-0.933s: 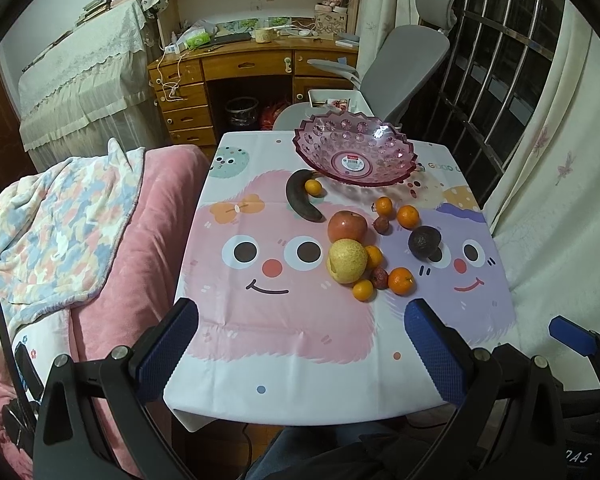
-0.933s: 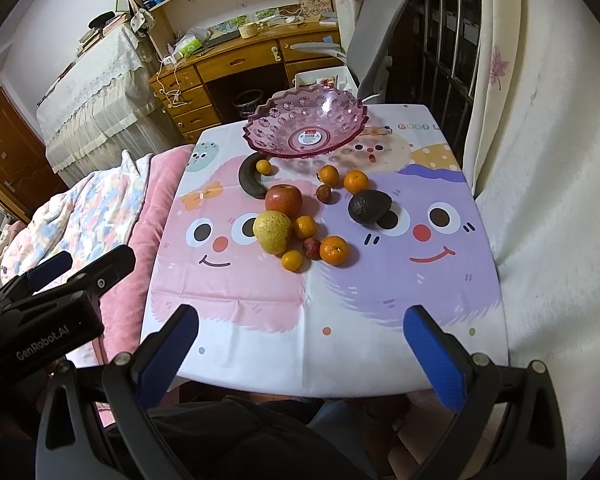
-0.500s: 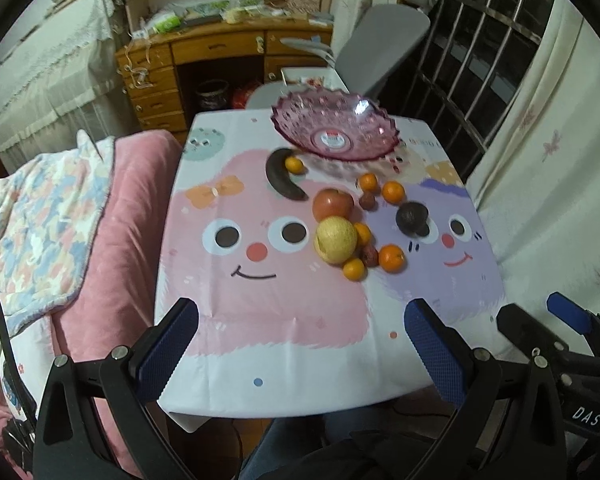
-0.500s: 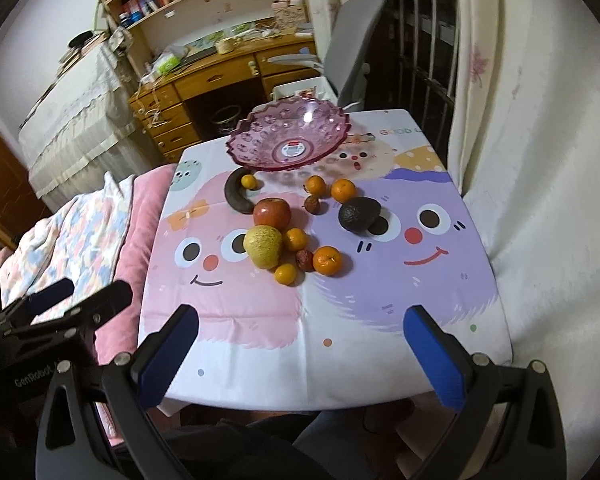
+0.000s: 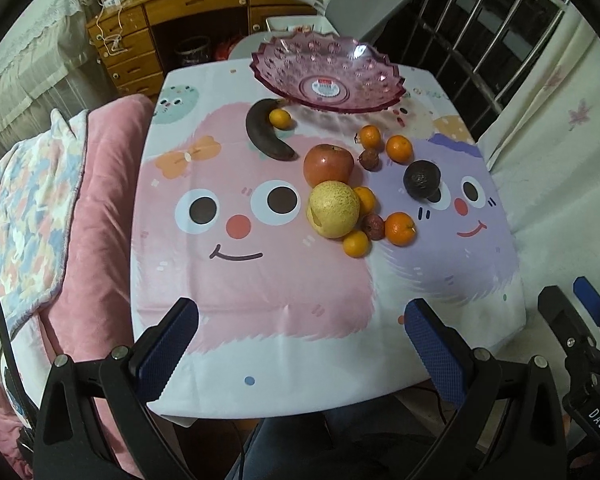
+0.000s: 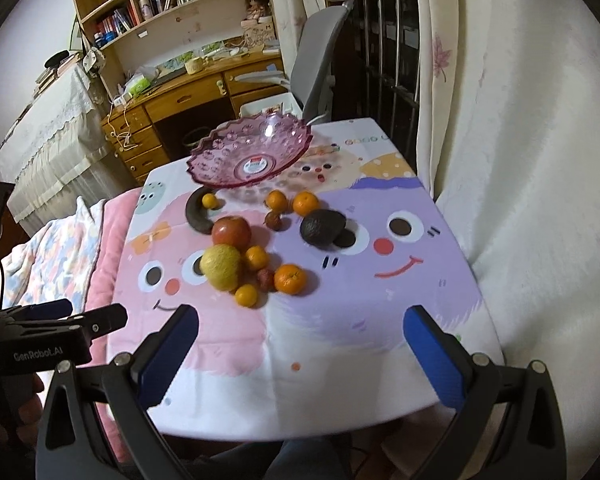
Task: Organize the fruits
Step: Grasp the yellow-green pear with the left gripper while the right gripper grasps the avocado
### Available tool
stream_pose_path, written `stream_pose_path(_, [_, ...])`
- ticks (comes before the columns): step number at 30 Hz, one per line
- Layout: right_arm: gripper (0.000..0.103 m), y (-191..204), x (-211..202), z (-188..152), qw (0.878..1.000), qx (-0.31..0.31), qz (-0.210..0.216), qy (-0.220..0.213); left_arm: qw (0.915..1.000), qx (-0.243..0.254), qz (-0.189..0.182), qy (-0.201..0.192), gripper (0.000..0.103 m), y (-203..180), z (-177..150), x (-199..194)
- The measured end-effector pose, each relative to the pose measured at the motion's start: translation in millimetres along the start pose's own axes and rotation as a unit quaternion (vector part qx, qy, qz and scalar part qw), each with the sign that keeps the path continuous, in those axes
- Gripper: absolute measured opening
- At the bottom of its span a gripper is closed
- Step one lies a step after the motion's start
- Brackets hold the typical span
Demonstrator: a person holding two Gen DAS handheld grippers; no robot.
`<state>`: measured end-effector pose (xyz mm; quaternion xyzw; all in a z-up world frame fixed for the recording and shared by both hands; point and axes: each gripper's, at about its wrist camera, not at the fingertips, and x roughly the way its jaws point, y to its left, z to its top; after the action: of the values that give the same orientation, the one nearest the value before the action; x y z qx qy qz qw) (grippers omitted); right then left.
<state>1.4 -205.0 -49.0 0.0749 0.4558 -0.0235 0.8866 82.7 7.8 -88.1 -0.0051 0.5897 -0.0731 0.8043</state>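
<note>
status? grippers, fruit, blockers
Left gripper and right gripper open, empty, at the table's near edge. Pink bowl empty; apple, pear, banana, avocado, oranges loose on tablecloth. Nothing blocking.

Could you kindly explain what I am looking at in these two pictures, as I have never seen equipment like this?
A person holds two hand-operated grippers, each with a fisheye camera looking along its blue-padded fingers. One picture is from the left gripper, the other from the right gripper. Both are open and hold nothing. On the cartoon tablecloth sit an empty pink bowl, a dark banana, an apple, a pear, an avocado and several small oranges.
</note>
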Motion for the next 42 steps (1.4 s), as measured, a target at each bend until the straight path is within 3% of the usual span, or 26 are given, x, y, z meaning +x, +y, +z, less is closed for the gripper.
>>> stream_pose_path(8, [0.103,-11.9,54.5,34.7,0.998,-0.061,0.011,0.009,0.9987,-0.009,0.011,0.049,0.102,-18.1,43.4,49.2])
stream_pose_path(14, [0.103,-19.2,105.4,59.8,0.992,-0.121,0.037,0.014,0.9946,-0.045,0.042,0.084,0.102,-26.4,77.7,100.3])
stream_pose_path(24, [0.103,-25.5,203.9,61.4,0.977,-0.194,0.075,0.034,0.9834,-0.109,0.054,0.135,0.096,-19.9,90.7,176.3])
stream_pose_path(29, [0.103,-32.3,244.2,62.9,0.977,-0.187,0.087,0.058,0.9829,-0.120,0.044,0.133,0.091,-21.0,93.7,188.9])
stream_pose_path(37, [0.103,-44.9,276.0,61.8,0.976,-0.160,0.120,0.086,0.9835,-0.138,-0.001,0.117,0.066,-18.9,92.4,197.7])
stream_pose_path(42, [0.098,-49.4,285.6,60.9,0.974,-0.147,0.146,0.092,0.9829,-0.148,-0.019,0.108,0.061,-15.8,89.6,198.8])
